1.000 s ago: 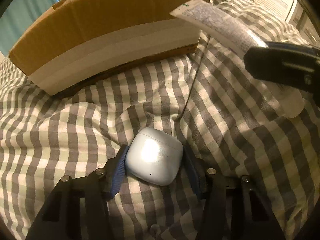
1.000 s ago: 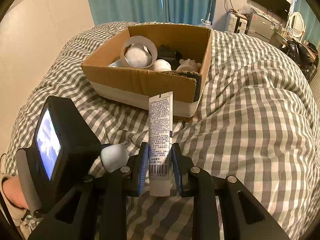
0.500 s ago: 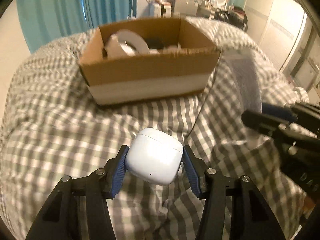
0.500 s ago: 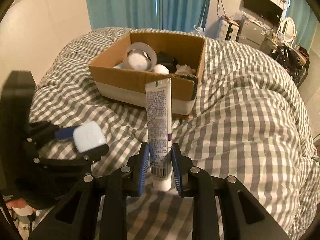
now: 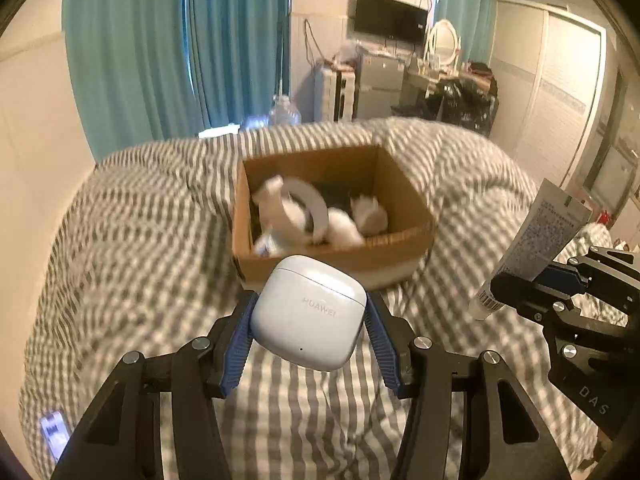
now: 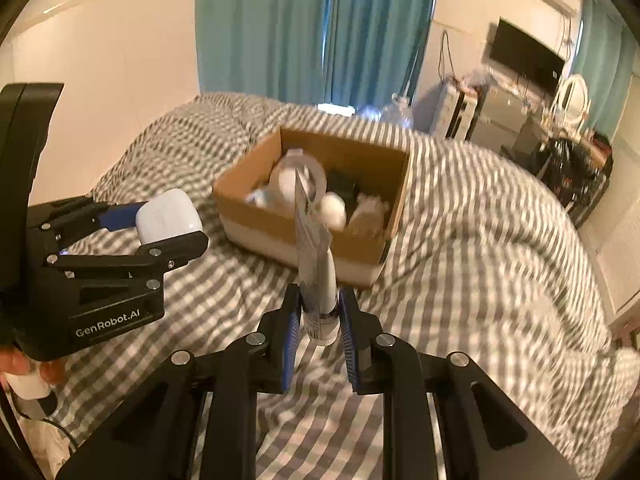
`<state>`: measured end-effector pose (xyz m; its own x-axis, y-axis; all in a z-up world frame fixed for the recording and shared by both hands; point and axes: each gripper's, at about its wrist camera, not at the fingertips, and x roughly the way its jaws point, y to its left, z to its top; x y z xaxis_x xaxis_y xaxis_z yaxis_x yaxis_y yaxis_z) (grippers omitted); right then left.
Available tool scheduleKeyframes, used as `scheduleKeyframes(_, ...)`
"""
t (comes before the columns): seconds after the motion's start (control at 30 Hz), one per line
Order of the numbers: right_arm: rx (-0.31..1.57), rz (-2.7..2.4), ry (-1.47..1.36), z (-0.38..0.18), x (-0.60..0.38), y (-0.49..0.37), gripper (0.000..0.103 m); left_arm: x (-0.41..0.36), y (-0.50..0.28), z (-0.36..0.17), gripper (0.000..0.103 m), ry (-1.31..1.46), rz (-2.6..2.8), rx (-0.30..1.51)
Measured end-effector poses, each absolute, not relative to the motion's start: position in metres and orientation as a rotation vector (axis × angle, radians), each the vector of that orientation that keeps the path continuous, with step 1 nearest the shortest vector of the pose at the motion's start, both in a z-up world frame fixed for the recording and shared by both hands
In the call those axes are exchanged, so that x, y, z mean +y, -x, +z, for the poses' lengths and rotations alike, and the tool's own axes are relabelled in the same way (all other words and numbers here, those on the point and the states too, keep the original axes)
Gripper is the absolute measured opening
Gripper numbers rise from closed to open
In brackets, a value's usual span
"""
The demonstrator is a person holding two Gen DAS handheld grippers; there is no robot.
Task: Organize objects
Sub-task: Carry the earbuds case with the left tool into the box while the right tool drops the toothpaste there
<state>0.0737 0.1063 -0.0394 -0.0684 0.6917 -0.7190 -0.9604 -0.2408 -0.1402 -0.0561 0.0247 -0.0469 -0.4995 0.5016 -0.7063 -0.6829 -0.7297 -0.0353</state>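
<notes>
L gripper (image 5: pixel 308 316): clamped on earbud case (image 5: pixel 310 312); blue pads press its two sides, case sits betw. the fingertips, lid end fwd, off the bedding.
Earbud case: white, rounded, small dot on near face, brand lettering on top; also seen from R cam (image 6: pixel 168 216), held betw. L gripper's fingers (image 6: pixel 120 216) at frame left.
R gripper (image 6: pixel 320 320): closed on tube (image 6: pixel 316 264); pads squeeze its lower part near the cap, cap end pokes out below the pads twd camera.
Tube: white w/ printed label, upright, crimped end up, slightly tilted; in L cam (image 5: pixel 536 236) it leans up and right out of the R gripper (image 5: pixel 532 280) at frame right.
Hand (image 6: pixel 24 364): bit of it under L gripper body, far left edge of R cam.
Duvet (image 5: pixel 140 248): grey/white check, rumpled, under both grippers; neither held item touches it.
Small lit screen/phone-like thing (image 5: pixel 54 434): on duvet, lower left of L cam; blurry, can't tell more.
Cardboard box (image 5: pixel 404 204): open top, on duvet beyond both grippers, white band along near side.
Box contents: tape roll (image 5: pixel 308 208) standing on edge, white rounded bits, sthg dark at back; blurred.
Background: teal curtains (image 5: pixel 180 48), wall TV (image 5: pixel 390 18), round mirror (image 5: pixel 442 40), cluttered desk.
</notes>
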Motion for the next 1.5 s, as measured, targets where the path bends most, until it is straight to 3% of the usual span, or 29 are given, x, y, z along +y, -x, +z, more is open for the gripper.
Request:
scheduleKeyframes(0.3, 0.347, 1.676, 0.759, 0.014, 0.150, -0.070, 0.019, 0.046, 0.095, 0.007, 0.055, 0.815, 2.256, 0.275)
scheduleKeyframes(0.43, 0.366, 1.684, 0.768, 0.013, 0.186, -0.074, 0.019, 0.066, 0.119, 0.010, 0.055, 0.801, 2.263, 0.302)
scheduleKeyframes(0.87, 0.522, 1.653, 0.897, -0.066, 0.326, -0.088, 0.019, 0.131, 0.222, -0.056, 0.055, 0.977, 2.218, 0.379)
scheduleKeyframes(1.2, 0.552, 1.653, 0.972, -0.112, 0.346, -0.095, 0.019, 0.154, 0.237, -0.097, 0.055, 1.036, 2.142, 0.422)
scheduleKeyframes(1.5, 0.586, 1.638, 0.962, -0.113, 0.340, -0.097, 0.020, 0.153, 0.236, -0.109, 0.055, 1.067, 2.116, 0.429)
